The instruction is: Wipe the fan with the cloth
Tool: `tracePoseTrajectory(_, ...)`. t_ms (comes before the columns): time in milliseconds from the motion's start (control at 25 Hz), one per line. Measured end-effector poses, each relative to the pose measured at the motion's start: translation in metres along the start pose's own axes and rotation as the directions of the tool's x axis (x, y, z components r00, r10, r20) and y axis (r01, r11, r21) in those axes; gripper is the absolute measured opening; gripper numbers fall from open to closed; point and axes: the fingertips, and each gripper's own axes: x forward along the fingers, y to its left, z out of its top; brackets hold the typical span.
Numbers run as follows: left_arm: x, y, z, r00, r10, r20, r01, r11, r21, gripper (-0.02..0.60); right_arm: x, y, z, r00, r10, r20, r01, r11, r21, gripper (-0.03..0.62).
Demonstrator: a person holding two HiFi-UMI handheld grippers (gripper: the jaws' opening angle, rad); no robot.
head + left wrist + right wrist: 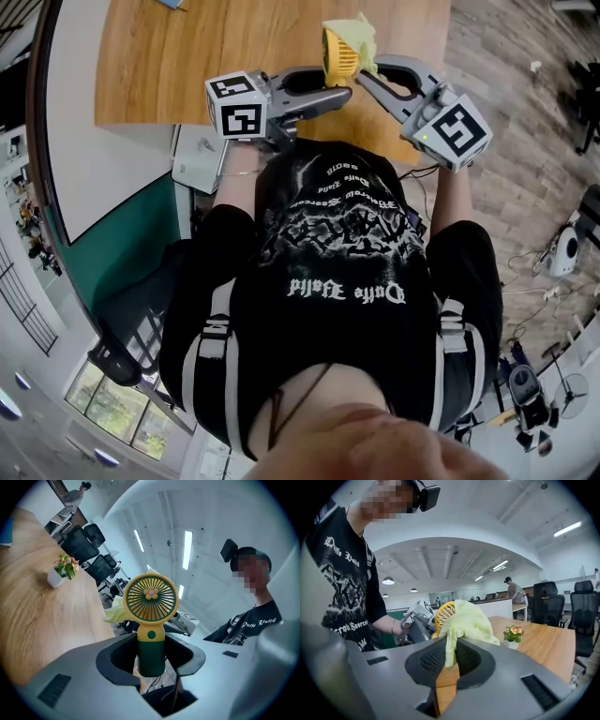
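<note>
**Wipe under way: cloth at the fan's head, both held over the surface**

The left tongs (152,656) are clamped on the green handle of the fan (151,598), holding it in the air over the wooden surface (187,56). The right tongs (451,660) pinch the yellow-green cloth (466,620), which is bunched against the far side of the yellow grille. The wiping looks begun but not finished. The grille face towards the left tongs is uncovered and probably left to do, as is the handle.
</note>
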Motion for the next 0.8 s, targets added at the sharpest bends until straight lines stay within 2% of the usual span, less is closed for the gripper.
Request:
tracePoseTrajectory(160,-0.005,0.009,-0.002,1.0,0.019,0.002,-0.019,0.999,-0.025,0.196,-0.002,0.022,0.004,0.984,0.169,0.056,-0.174,0.98,0.099,0.041)
tracePoseTrajectory(240,-0.006,0.009,-0.003,1.0,0.004,0.008,-0.003,0.999,-0.036,0.196,-0.003,0.028,0.008,0.972,0.213,0.097,-0.225,0.963,0.149,0.041)
tracePoseTrajectory(360,-0.002,0.007,-0.001,1.0,-0.006,0.025,0.007,0.999,-0.052,0.196,-0.004,0.035,0.026,0.94,0.252,0.231,-0.301,0.93,0.212,0.041)
tracePoseTrajectory(480,0.004,-0.001,0.004,0.999,0.002,0.045,0.0,0.999,-0.052,0.196,-0.013,0.034,0.047,0.898,0.226,0.377,-0.336,0.907,0.256,0.041)
tracePoseTrajectory(520,0.007,-0.002,0.002,0.999,0.015,0.035,-0.014,0.999,-0.039,0.196,-0.019,0.031,0.053,0.883,0.202,0.423,-0.337,0.901,0.272,0.041)
tracePoseTrajectory(600,0.012,0.003,-0.011,0.997,0.066,-0.032,-0.066,0.998,0.01,0.196,-0.029,0.022,0.065,0.85,0.149,0.505,-0.335,0.892,0.302,0.041)
tracePoseTrajectory(720,0.007,0.02,-0.029,0.985,0.147,-0.096,-0.143,0.989,0.042,0.196,-0.033,0.007,0.079,0.814,0.075,0.576,-0.313,0.892,0.327,0.041)
tracePoseTrajectory(800,-0.001,0.035,-0.037,0.974,0.201,-0.101,-0.2,0.98,0.024,0.196,-0.034,-0.002,0.08,0.809,0.029,0.586,-0.282,0.895,0.345,0.041)
